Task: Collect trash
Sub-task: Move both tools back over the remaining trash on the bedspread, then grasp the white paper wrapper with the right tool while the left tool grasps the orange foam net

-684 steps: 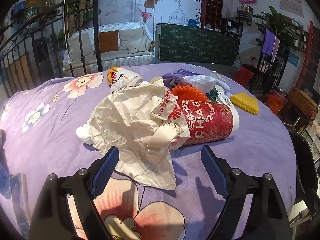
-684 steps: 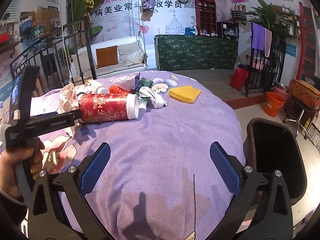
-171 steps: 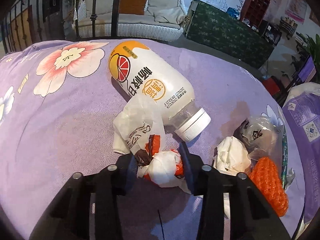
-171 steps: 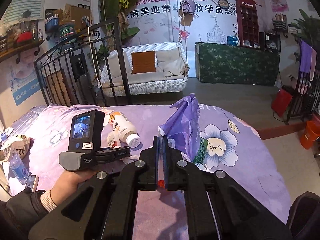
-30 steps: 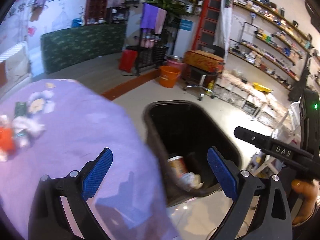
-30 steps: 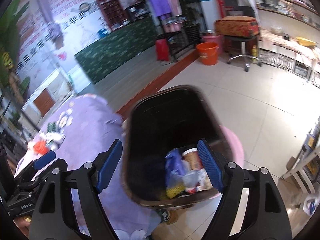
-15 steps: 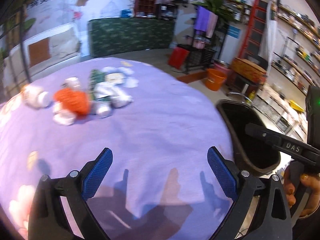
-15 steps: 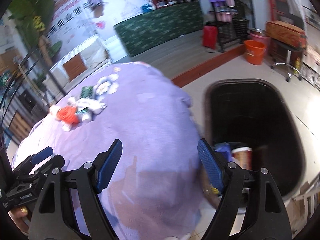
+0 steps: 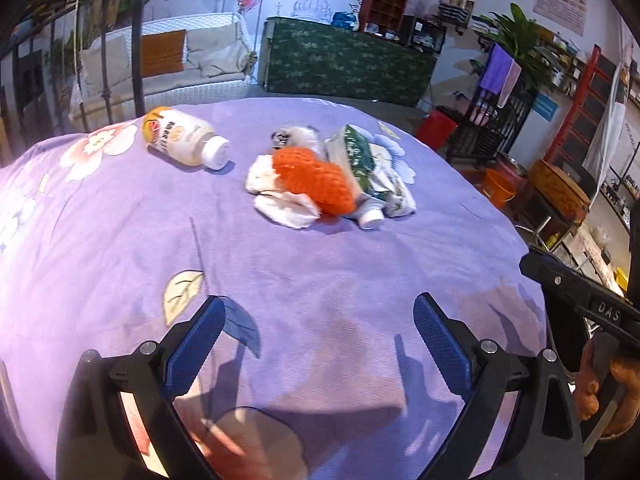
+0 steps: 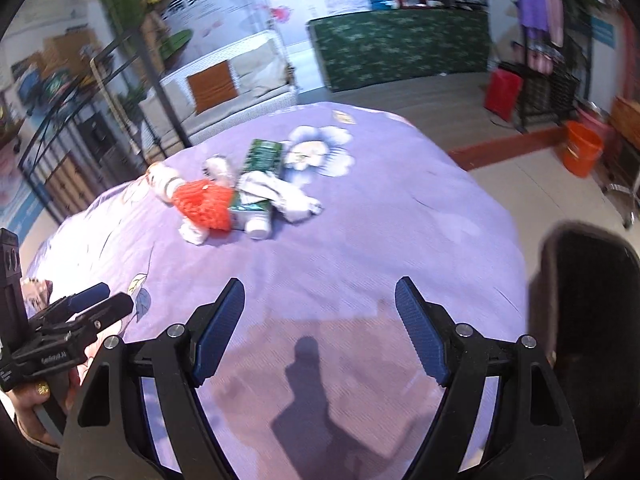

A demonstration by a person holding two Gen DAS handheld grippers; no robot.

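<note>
A small heap of trash lies at the far side of the purple flowered tablecloth point(image 9: 312, 280): an orange foam net point(image 9: 314, 180) point(image 10: 206, 204), crumpled white tissue point(image 9: 286, 206), a green packet point(image 9: 358, 152) point(image 10: 262, 156) and a small white-capped tube point(image 9: 370, 218) point(image 10: 258, 226). A white drink bottle point(image 9: 184, 142) with an orange label lies on its side to the left of the heap. My left gripper point(image 9: 316, 336) is open and empty over bare cloth, well short of the heap. My right gripper point(image 10: 320, 320) is also open and empty. The black trash bin point(image 10: 588, 320) stands off the table's right edge.
The right-hand tool and the hand holding it point(image 9: 600, 360) show at the right edge of the left wrist view; the left-hand tool point(image 10: 60, 340) shows at the lower left of the right wrist view. An orange bucket point(image 10: 580, 152) and racks stand on the floor beyond.
Both views have swung from the black bin back over the table. The trash heap now sits ahead of both grippers, and the bin has slid to the right edge. Both grippers stay open.
</note>
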